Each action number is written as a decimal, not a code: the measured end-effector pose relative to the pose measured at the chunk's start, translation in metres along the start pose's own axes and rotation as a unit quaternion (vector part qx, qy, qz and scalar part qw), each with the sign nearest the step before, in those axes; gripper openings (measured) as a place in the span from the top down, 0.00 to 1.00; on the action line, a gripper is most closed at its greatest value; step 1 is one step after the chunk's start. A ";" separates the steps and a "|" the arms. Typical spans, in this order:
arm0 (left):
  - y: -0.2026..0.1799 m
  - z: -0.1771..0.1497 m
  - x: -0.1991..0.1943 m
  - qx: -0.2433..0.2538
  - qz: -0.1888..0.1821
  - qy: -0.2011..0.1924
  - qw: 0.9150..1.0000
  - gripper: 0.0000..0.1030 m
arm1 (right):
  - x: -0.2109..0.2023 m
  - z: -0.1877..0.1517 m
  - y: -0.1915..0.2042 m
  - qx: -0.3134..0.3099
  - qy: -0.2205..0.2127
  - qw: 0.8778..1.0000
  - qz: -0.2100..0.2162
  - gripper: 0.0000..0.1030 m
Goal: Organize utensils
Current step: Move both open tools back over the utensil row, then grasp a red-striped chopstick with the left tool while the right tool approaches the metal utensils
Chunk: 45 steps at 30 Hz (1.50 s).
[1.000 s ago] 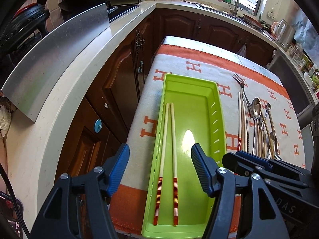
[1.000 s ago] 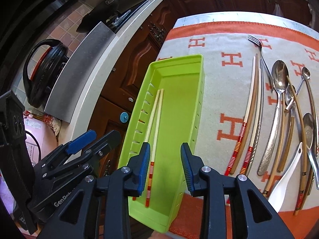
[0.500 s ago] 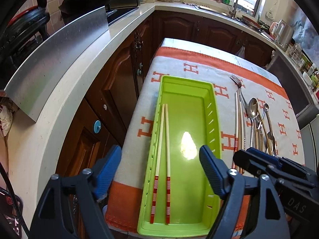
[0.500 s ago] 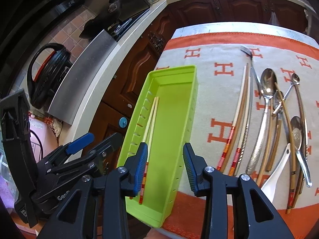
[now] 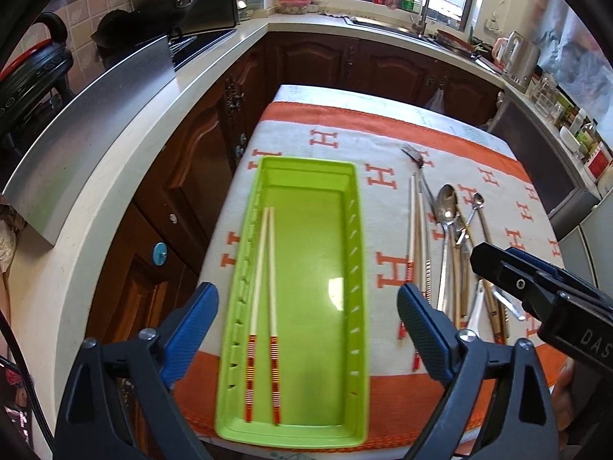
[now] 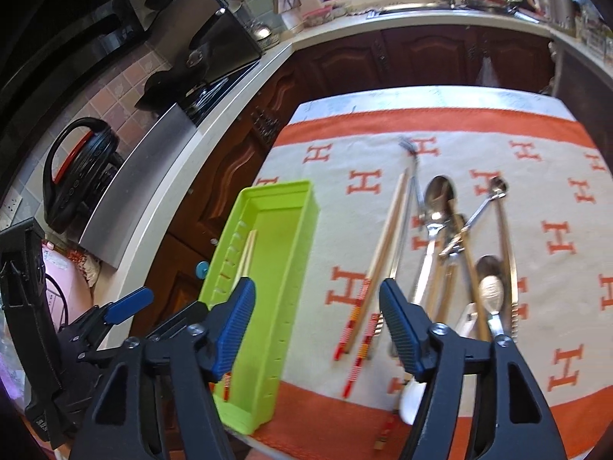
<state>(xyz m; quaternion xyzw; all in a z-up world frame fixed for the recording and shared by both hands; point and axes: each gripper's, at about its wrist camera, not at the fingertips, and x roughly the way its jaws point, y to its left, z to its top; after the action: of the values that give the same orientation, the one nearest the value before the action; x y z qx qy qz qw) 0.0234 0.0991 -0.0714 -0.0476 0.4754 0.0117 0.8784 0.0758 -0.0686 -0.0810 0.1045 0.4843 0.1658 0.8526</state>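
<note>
Lying side by side in the green tray (image 5: 318, 253), a pair of chopsticks (image 5: 265, 306) sits along its left wall, pale tips pointing away, red-striped ends near the front. That tray rests on the left part of the tabletop (image 5: 383, 92), on an orange-bordered cloth (image 5: 345, 145) patterned with H letters. Over on the right, the loose utensils are bunched together: a second pair of chopsticks (image 6: 383, 245) just right of the tray, a fork (image 6: 412, 168) beside them with tines at the far end, a big metal spoon (image 6: 438, 199), a small spoon (image 6: 494, 188) lying crosswise over the others, and a white ceramic spoon (image 6: 415, 395) at the near edge. Several handles overlap there, hard to separate.

Left tool (image 5: 306, 326) hangs above the tray's near end, its blue fingers (image 5: 191, 326) spread wide to either side of the tray, gripping nothing. Right tool (image 6: 316, 329) hovers over the gap between the tray and the loose chopsticks, jaws well parted and empty too; in the left wrist view its black body juts in at the right edge. Beyond the tabletop, dark wooden cabinets (image 5: 337, 61) run under a pale counter with a sink tap (image 5: 421, 4) by the window.
</note>
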 end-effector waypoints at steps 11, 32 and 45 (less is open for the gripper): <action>-0.044 0.010 0.005 0.019 -0.020 -0.006 1.000 0.01 | -0.050 0.007 -0.054 0.010 -0.038 0.998 -0.039 0.09; -0.114 0.046 0.117 0.117 -0.035 0.072 0.990 0.75 | -0.034 0.006 -0.189 0.100 -0.025 0.990 -0.099 0.18; -0.140 0.047 0.162 0.178 -0.029 0.117 0.977 0.91 | -0.011 0.005 -0.225 0.126 -0.012 0.987 -0.103 0.22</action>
<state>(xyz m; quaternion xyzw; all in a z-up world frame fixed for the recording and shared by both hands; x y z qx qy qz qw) 0.1601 -0.0403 -0.1713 0.0951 0.5674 -0.1046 0.8112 0.1158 -0.2808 -0.1464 0.1631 0.4990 0.0134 0.8510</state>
